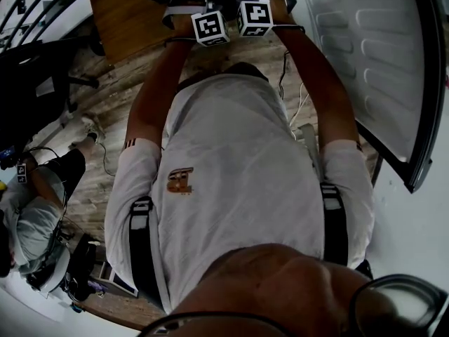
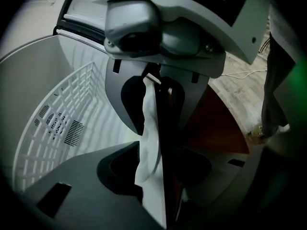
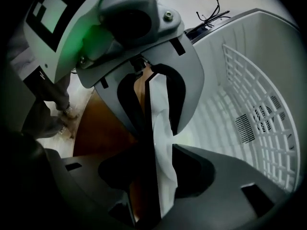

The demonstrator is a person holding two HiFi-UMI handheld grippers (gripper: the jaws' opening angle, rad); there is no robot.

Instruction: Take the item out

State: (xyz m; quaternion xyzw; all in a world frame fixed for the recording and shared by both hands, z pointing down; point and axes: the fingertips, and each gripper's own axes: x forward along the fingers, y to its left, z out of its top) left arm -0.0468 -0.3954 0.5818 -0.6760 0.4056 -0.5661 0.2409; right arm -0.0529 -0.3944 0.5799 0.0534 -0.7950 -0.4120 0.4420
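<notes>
Jaws parted, the left gripper (image 2: 158, 159) and right gripper (image 3: 158, 169) each straddle what looks like a white sheet (image 2: 149, 133) at the white chest (image 2: 38, 71)'s edge.

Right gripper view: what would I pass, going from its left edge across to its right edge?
A person's legs and shoes → brown wooden board → thin white sheet in the middle → white slotted basket wall.

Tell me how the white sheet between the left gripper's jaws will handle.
Probably floppy: the white sheet has a wavy, crumpled edge. Likely light, since it looks thin edge-on. It may sag or fold if gripped at one spot.
</notes>
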